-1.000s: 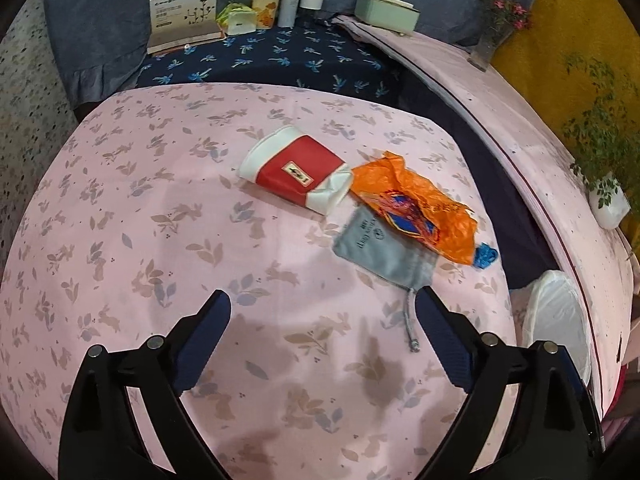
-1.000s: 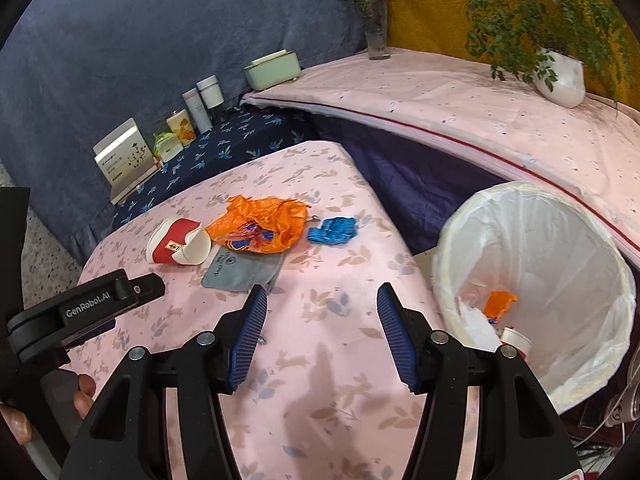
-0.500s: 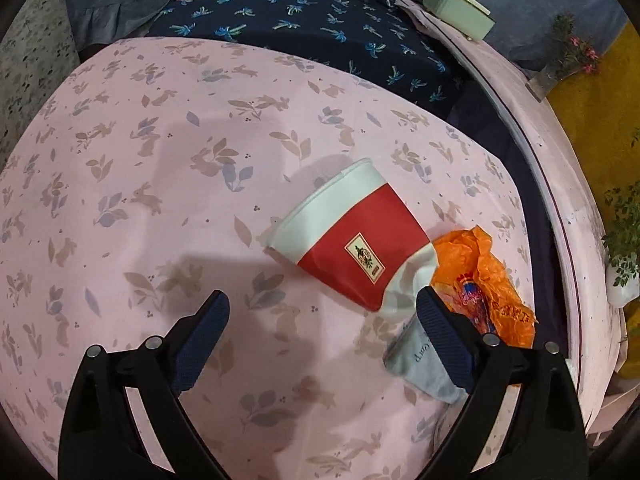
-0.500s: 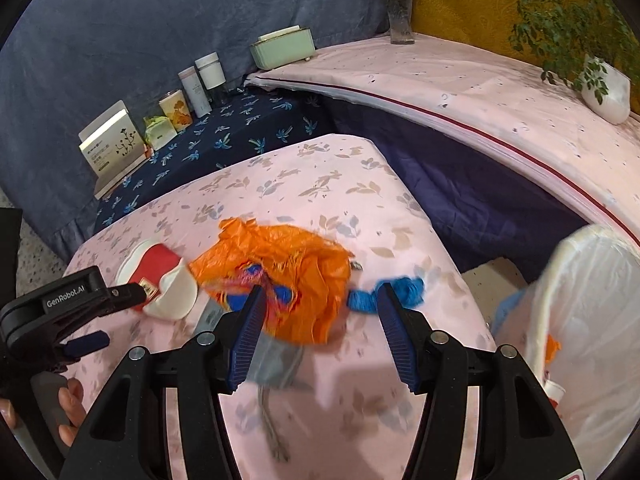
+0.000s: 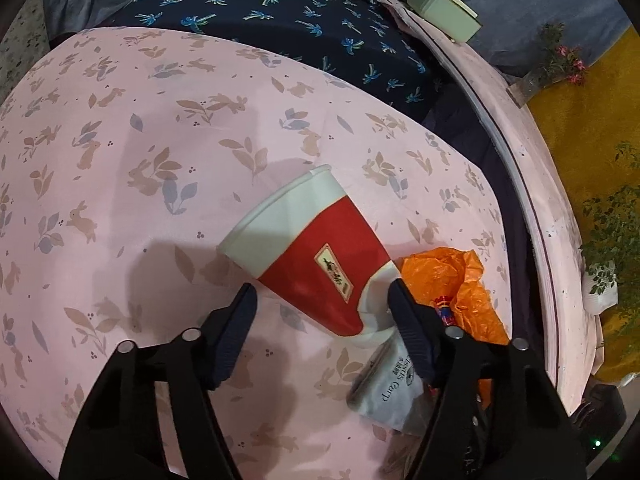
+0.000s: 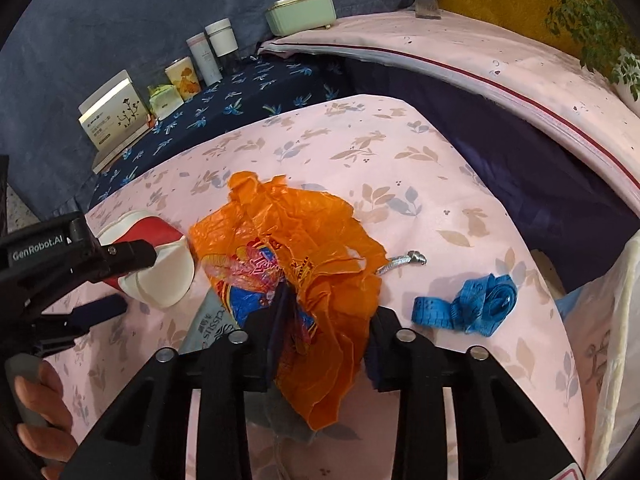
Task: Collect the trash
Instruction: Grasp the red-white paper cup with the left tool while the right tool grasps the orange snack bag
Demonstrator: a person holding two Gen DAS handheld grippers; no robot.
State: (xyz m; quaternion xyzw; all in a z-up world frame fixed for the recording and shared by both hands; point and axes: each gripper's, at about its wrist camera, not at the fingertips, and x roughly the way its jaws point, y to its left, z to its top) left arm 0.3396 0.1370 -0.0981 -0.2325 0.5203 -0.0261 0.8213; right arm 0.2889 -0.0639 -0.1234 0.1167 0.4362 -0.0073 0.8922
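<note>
Both sets of jaws have just been closing, each around a piece of trash. In the left wrist view the left gripper (image 5: 322, 300) is set astride the base end of the red-and-white paper cup (image 5: 308, 256), which lies on its side at centre frame on the pink printed cloth (image 5: 120, 160); the right pad is seen against the cup's crushed base, while contact at the left pad cannot be confirmed, so the grip is judged incomplete. In the right wrist view the right gripper (image 6: 326, 312) is closed on the orange plastic bag (image 6: 296, 248), whose film is bunched between the pads at lower centre. Pick-up of both items is therefore judged imminent, with transfer to the white bin liner (image 6: 616, 320) (only its edge is shown, at the right border) not yet begun. A grey pouch (image 6: 212, 328) is partly covered by the bag and could be dragged along. A blue tape measure (image 6: 472, 304) is left at right of centre, near the bin. Boxes and bottles at the upper left are well apart.
</note>
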